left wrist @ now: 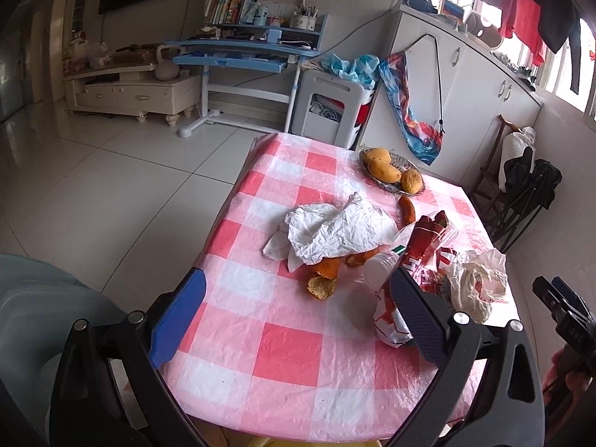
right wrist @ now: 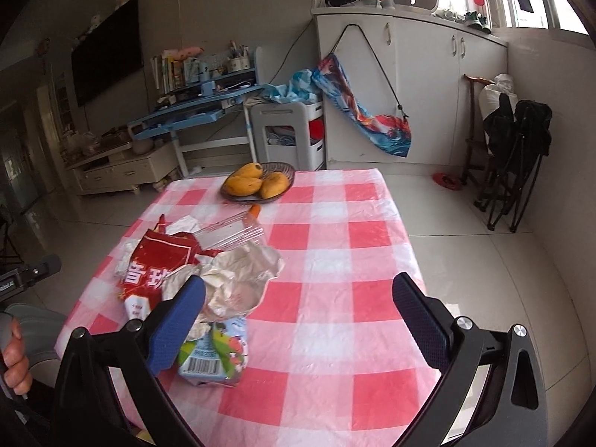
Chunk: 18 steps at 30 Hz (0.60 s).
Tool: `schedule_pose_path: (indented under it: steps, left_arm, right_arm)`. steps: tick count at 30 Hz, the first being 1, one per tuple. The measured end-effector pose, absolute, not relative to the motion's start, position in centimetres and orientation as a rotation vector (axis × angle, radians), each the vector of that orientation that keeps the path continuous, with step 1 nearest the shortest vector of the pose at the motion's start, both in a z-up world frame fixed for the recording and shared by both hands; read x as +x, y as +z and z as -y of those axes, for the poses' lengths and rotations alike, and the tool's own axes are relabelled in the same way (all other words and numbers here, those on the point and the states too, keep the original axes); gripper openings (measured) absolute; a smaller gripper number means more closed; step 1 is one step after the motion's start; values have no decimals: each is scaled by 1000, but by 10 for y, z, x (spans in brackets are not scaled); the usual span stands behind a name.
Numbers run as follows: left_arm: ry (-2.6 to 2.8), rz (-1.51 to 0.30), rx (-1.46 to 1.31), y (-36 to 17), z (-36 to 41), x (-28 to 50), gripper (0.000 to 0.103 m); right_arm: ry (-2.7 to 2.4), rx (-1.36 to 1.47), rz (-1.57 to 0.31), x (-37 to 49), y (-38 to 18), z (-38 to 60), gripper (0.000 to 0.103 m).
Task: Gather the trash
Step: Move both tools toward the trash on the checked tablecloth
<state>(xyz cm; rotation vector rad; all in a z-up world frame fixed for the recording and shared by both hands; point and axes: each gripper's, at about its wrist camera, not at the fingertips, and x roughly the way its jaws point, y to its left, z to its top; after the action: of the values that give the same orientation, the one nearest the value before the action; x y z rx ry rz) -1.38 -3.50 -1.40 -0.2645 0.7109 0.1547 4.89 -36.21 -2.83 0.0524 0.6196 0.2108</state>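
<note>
Trash lies on the pink checked tablecloth: a crumpled white plastic bag, orange peel, a tipped white paper cup, a red snack wrapper and crumpled white paper. My left gripper hangs open over the near table edge, nothing between its fingers. In the right wrist view the red wrapper, silvery crumpled foil and a small milk carton lie front left. My right gripper is open above the cloth, its left finger over the carton.
A dish of mangoes sits at the far edge, with an orange sausage-like piece beside it. A clear plastic box lies behind the wrapper. A hand holds the other gripper at left. Folded chairs stand by the wall.
</note>
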Motion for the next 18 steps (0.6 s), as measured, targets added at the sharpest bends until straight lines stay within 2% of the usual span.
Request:
schedule_pose_path:
  steps: [18]
  left_arm:
    - [173, -705, -216, -20, 39, -2, 96]
  right_arm:
    - [286, 69, -625, 45, -38, 354, 97]
